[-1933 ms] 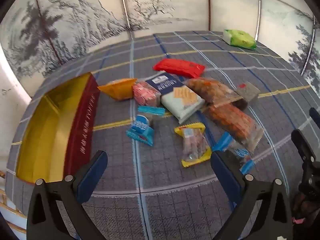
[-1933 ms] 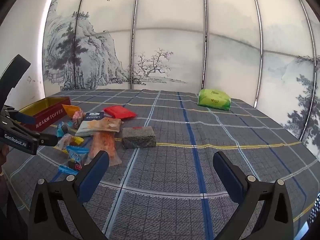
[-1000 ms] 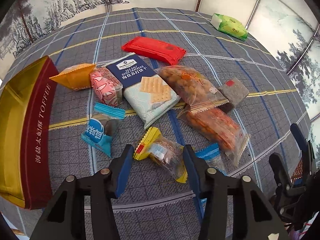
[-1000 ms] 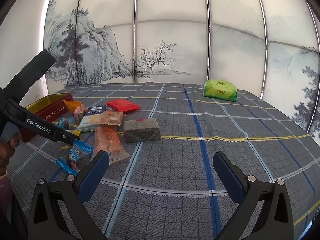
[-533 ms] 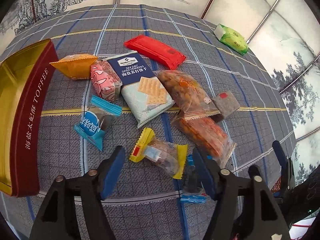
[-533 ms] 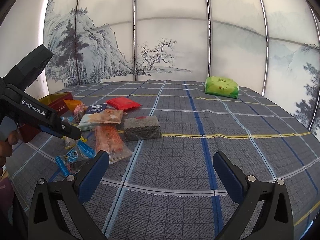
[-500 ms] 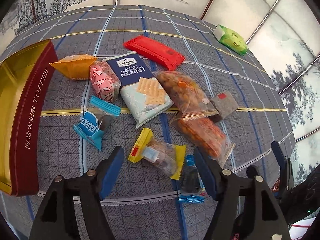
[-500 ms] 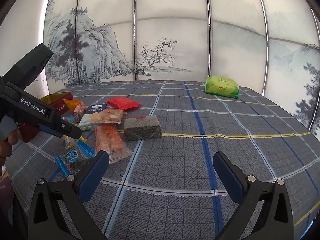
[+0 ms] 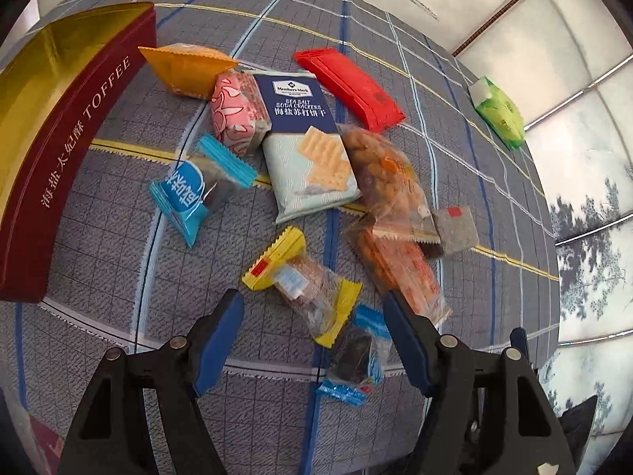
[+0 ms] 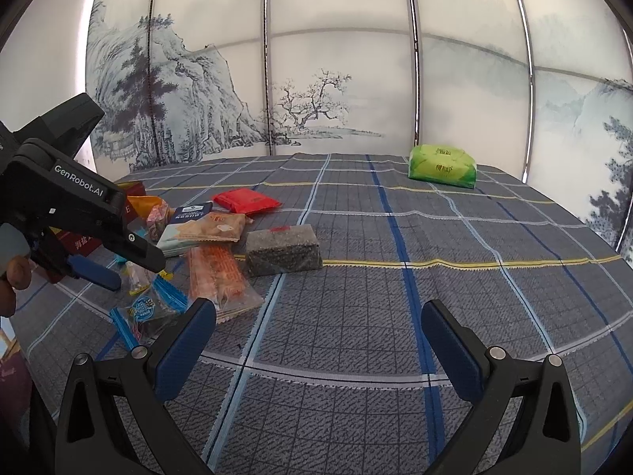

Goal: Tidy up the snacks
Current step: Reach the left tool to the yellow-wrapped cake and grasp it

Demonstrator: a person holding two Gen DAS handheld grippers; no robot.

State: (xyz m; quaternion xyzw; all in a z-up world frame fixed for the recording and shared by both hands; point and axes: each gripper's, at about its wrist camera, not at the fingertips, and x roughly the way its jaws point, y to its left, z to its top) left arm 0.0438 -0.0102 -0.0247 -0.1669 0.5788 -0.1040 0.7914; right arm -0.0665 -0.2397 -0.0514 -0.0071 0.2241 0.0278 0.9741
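Observation:
Several snack packets lie in a heap on the checked cloth. My left gripper [image 9: 314, 314] is open and hovers low over a clear packet with yellow ends [image 9: 302, 277], one finger on each side of it, not touching. A blue-ended packet [image 9: 356, 356] lies just right of it. Beyond are a blue candy packet [image 9: 184, 194], a soda cracker pack [image 9: 306, 146], a pink packet [image 9: 233, 113], an orange packet [image 9: 186, 67], a red packet [image 9: 348, 87] and two orange snack bags [image 9: 385, 180]. The red and gold toffee tin [image 9: 67, 126] stands open at the left. My right gripper [image 10: 318, 334] is open and empty over bare cloth.
A green tissue pack [image 10: 442, 166] lies at the far side of the table, also in the left wrist view [image 9: 499, 113]. A grey brick-shaped packet [image 10: 283, 251] sits at the heap's right edge. Painted screen panels [image 10: 316, 79] close off the back.
My left gripper has come down and forward over the heap, and its fingers now straddle the yellow-ended packet. The right gripper has barely moved.

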